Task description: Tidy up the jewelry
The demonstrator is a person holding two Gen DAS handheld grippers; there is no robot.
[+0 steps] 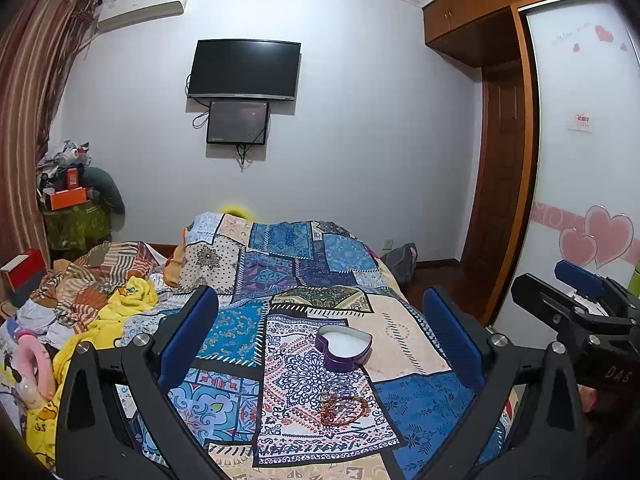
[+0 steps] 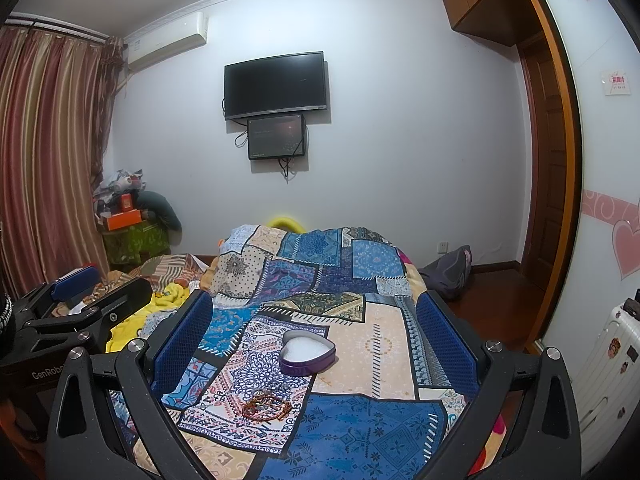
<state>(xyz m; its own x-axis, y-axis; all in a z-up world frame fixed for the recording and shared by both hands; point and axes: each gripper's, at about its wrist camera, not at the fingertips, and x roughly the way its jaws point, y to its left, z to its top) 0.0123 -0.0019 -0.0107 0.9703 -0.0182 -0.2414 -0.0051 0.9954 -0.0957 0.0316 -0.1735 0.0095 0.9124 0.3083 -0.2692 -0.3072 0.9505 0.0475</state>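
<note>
Far left: striped curtains [image 2: 44, 152] hang beside a wall-mounted air conditioner [image 2: 168, 40], with a cluttered stand [image 2: 134, 236] in the corner below. Rumpled bedding, including a yellow blanket [image 1: 128, 300], lies along the left side of the bed. The left gripper [image 1: 320, 344] is held above the patchwork quilt [image 1: 432, 404] with its blue-padded fingers [image 1: 188, 340] spread wide and nothing between them; in the right wrist view the same tool appears at the left edge, also parted. Centre: a dark television [image 1: 244, 70] and a smaller screen [image 1: 238, 122] directly under it are fixed to the far wall. On the quilt, between the fingers in both views, sits a purple heart-shaped box [image 1: 343, 347], lid off, with a white lining. Nearer the cameras than the box, close to it but apart from it, lies a small tangle of jewelry [image 1: 343, 409], reddish-brown beaded loops with some pale metallic pieces; finer detail cannot be made out. The right gripper [image 2: 316, 344] likewise stands wide apart over the quilt, grasping nothing. Right: a dark bag [image 2: 452, 272] rests on the floor by the bed, then a wooden door frame, overhead cabinets [image 1: 476, 4] and a white panel bearing pink hearts [image 1: 600, 236]. A white suitcase [image 2: 608, 364] stands at the far right.
</note>
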